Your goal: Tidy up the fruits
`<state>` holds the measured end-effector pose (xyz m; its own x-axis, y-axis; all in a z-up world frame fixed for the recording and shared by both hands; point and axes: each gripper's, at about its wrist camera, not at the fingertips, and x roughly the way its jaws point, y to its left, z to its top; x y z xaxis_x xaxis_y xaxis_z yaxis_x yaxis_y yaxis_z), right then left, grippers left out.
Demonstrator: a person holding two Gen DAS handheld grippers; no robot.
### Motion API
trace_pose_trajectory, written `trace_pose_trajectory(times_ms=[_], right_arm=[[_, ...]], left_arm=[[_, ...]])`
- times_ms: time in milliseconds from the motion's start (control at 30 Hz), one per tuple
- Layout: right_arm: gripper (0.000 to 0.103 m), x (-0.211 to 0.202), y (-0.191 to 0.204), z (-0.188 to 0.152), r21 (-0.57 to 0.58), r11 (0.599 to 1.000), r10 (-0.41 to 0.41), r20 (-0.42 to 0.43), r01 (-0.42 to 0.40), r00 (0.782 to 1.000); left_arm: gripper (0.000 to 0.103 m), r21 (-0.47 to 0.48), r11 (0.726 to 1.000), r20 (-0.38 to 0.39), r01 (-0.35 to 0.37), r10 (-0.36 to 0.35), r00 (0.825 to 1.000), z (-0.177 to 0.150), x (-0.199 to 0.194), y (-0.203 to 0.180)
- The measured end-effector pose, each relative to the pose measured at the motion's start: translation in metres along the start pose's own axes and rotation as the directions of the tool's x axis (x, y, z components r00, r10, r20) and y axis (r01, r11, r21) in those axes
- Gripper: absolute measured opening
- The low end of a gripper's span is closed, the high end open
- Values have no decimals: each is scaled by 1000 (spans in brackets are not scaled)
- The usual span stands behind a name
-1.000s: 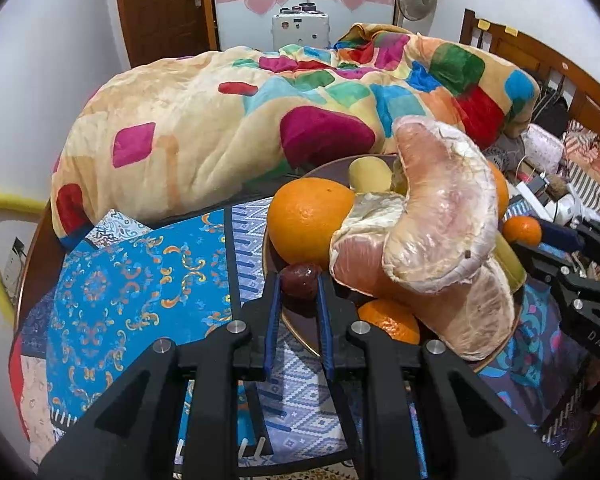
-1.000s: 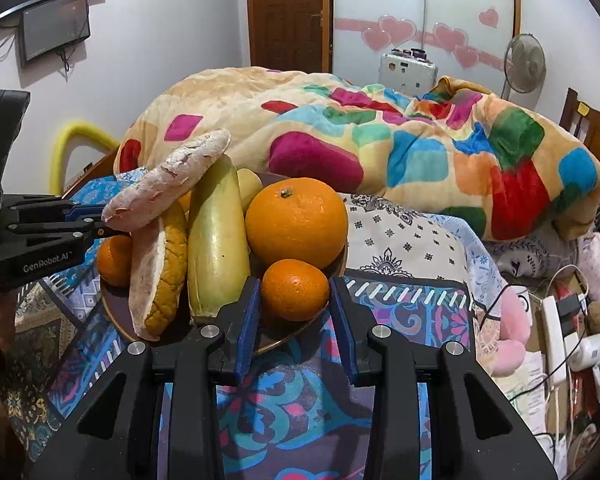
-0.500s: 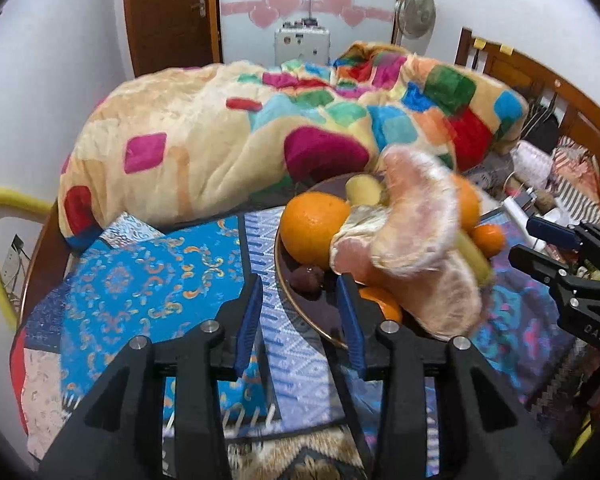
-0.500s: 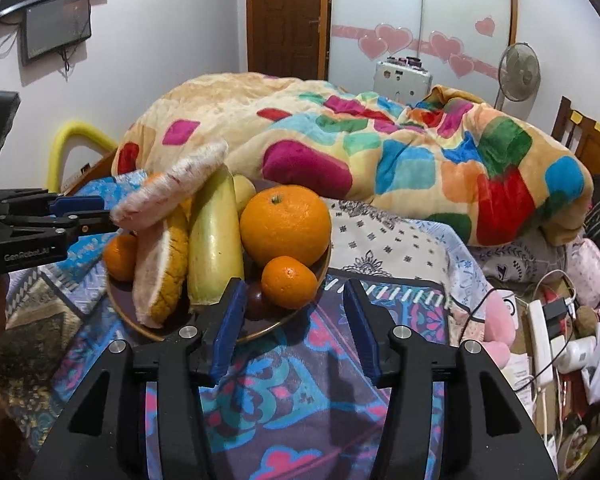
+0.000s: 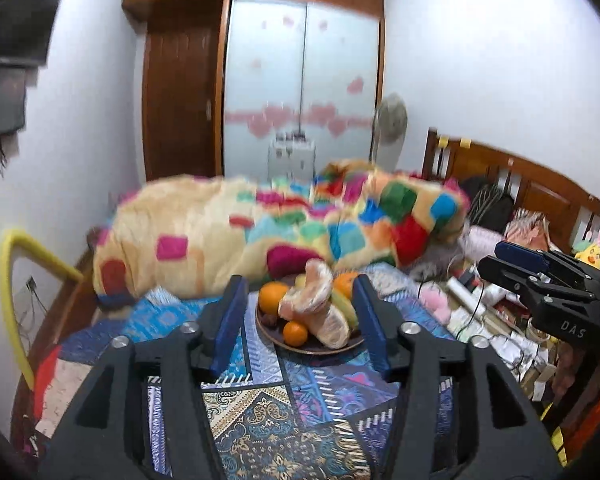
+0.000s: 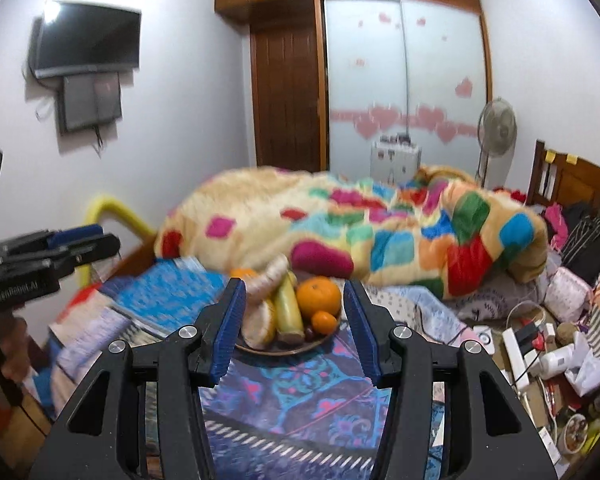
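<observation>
A dark round plate (image 5: 274, 340) on a patterned cloth holds the fruit: a large orange (image 5: 273, 298), a small orange (image 5: 295, 333), a peeled pomelo (image 5: 320, 312) and a small dark fruit (image 5: 270, 319). My left gripper (image 5: 300, 312) is open and empty, drawn back above the cloth. In the right wrist view the plate (image 6: 288, 350) carries a large orange (image 6: 319, 297), a small orange (image 6: 324, 321) and a yellow-green fruit (image 6: 287, 312). My right gripper (image 6: 291, 312) is open, empty and also well back.
A colourful quilt (image 5: 260, 232) is heaped on the bed behind the plate. Clutter of cables, bottles and bags (image 6: 548, 344) lies to the right. The other gripper shows at the right edge (image 5: 540, 284) and at the left edge (image 6: 40, 256).
Both grippers opened wide and pulled back and up from the plate. The left one let go of the small dark fruit, the right one of the small orange; both lie on the plate.
</observation>
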<state>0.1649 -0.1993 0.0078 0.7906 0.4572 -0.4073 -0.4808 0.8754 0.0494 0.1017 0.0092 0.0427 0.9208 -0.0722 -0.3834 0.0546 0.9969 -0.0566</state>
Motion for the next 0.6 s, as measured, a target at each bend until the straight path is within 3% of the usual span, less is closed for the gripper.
trace_pose_trajectory(times_ms=[167, 433, 600], right_arm=[[50, -52, 19, 1, 17, 1000, 1, 118, -3, 993], [75, -91, 45, -9, 14, 1000, -18, 245, 15, 969], [90, -99, 57, -16, 6, 999, -48, 286, 49, 957]], left_arm=[[62, 16, 1000, 89, -18, 17, 996, -4, -46, -9], [82, 19, 999, 171, -44, 40, 984, -19, -86, -13], [85, 13, 999, 202, -52, 48, 978, -25, -97, -13]])
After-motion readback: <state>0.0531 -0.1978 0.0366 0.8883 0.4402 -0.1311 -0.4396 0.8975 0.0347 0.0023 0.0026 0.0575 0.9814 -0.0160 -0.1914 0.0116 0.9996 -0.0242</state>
